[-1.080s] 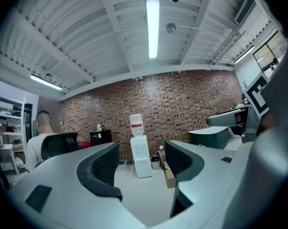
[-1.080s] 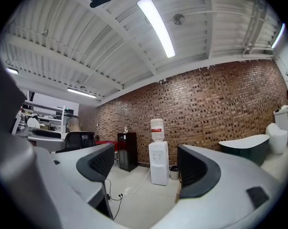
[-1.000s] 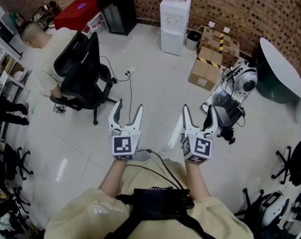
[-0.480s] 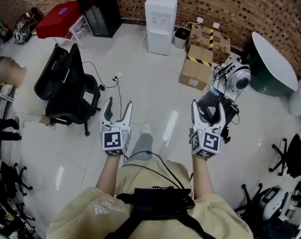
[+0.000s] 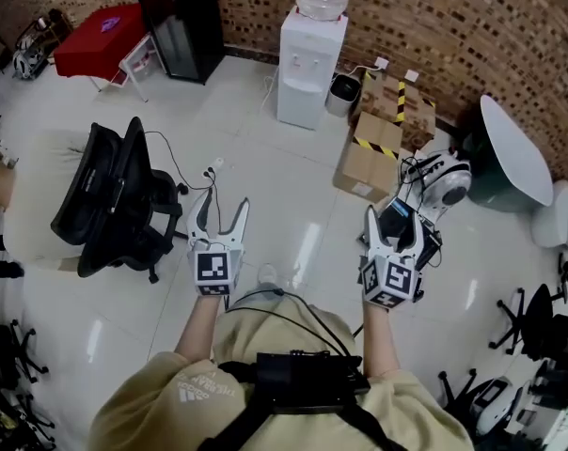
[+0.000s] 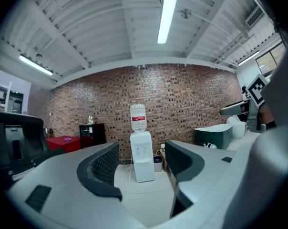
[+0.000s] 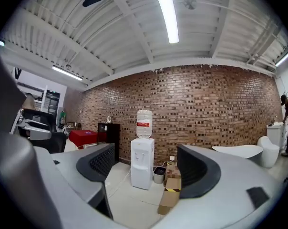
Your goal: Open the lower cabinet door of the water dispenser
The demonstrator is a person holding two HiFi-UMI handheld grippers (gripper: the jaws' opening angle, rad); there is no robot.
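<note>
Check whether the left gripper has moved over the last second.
Yes. The left gripper has advanced toward the water dispenser: the office chair, earlier ahead of it, now sits alongside.

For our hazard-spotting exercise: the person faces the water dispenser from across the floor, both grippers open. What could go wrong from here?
1. A loose cable lies on the floor by the office chair, near the way to the water dispenser: possible trip.
2. Cardboard boxes and a bin crowd the dispenser's right side; the right gripper might knock them.
</note>
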